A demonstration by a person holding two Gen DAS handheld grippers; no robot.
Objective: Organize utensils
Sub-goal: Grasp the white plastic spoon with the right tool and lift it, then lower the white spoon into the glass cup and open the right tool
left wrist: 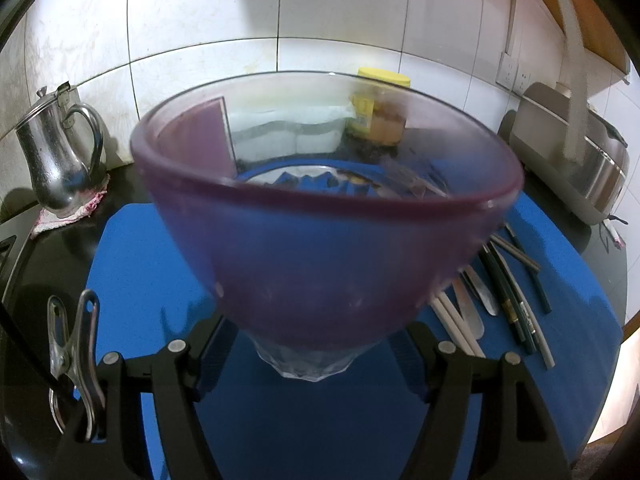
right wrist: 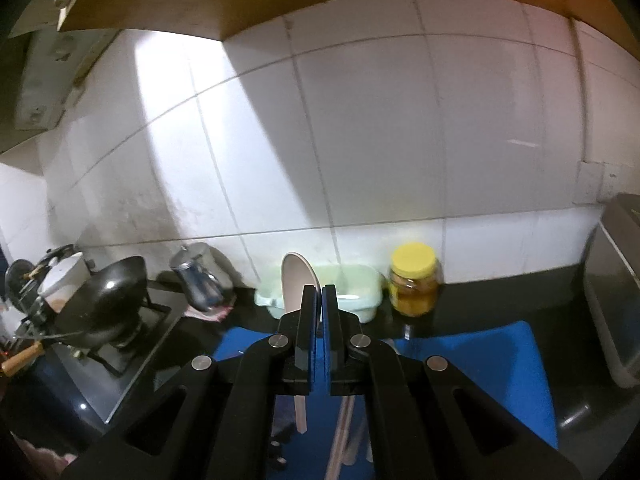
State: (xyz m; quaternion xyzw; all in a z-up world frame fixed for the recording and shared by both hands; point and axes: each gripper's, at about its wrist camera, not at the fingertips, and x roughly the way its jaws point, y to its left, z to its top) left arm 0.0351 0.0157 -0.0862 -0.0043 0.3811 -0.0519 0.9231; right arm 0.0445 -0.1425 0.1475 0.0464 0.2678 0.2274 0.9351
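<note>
The left gripper point(left wrist: 312, 360) holds a purple glass bowl point(left wrist: 320, 216) by its clear base, over the blue mat point(left wrist: 132, 248). To its right, on the mat, lie chopsticks point(left wrist: 516, 304) and other utensils in a loose row. The right gripper point(right wrist: 322, 300) is clamped on a pale spoon point(right wrist: 298, 280), its bowl end sticking up in front of a light green tub point(right wrist: 360, 284) at the far wall, with a yellow-lidded jar point(right wrist: 414, 280) just to the right.
</note>
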